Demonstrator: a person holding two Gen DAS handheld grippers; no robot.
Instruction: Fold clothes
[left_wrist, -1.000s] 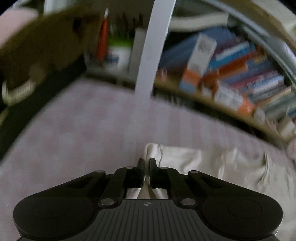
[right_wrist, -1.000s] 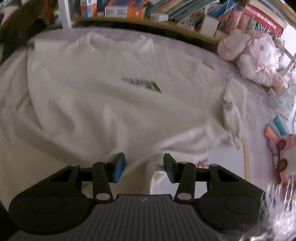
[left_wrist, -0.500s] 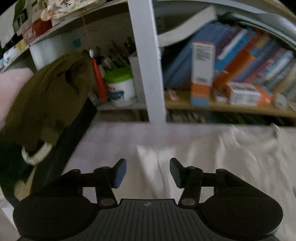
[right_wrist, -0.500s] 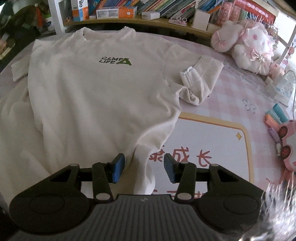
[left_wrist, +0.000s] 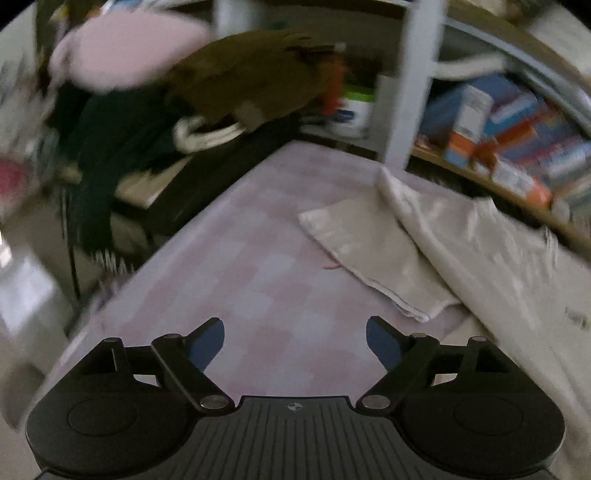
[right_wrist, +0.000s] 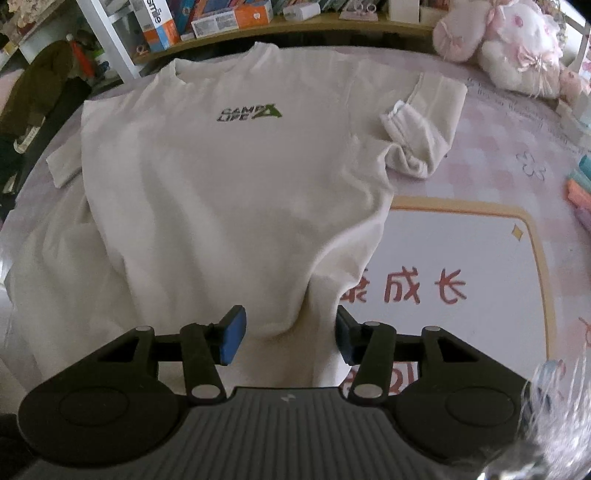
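Observation:
A cream sweatshirt (right_wrist: 229, 177) with a green chest logo (right_wrist: 249, 112) lies face up on the pink checked table. Its right sleeve (right_wrist: 424, 122) is doubled back on itself. The other sleeve (left_wrist: 369, 251) lies flat beside the body. My left gripper (left_wrist: 295, 343) hovers over bare tablecloth to the left of that sleeve; its jaws are opening wide with nothing between them. My right gripper (right_wrist: 288, 338) sits over the bottom hem. Its jaws are opening, with a fold of the hem between the blue pads (right_wrist: 231, 336), which do not press on it.
A shelf of books (left_wrist: 517, 140) runs along the far side. A pink plush toy (right_wrist: 509, 48) sits at the back right. A brown garment (left_wrist: 251, 81) hangs over a dark chair past the table's left edge (left_wrist: 122, 288). A white mat with red characters (right_wrist: 443, 266) lies right of the shirt.
My left gripper let go of the sleeve, opened wide and swung away to the left. The shirt settled flat on the table. My right gripper's jaws widened slightly.

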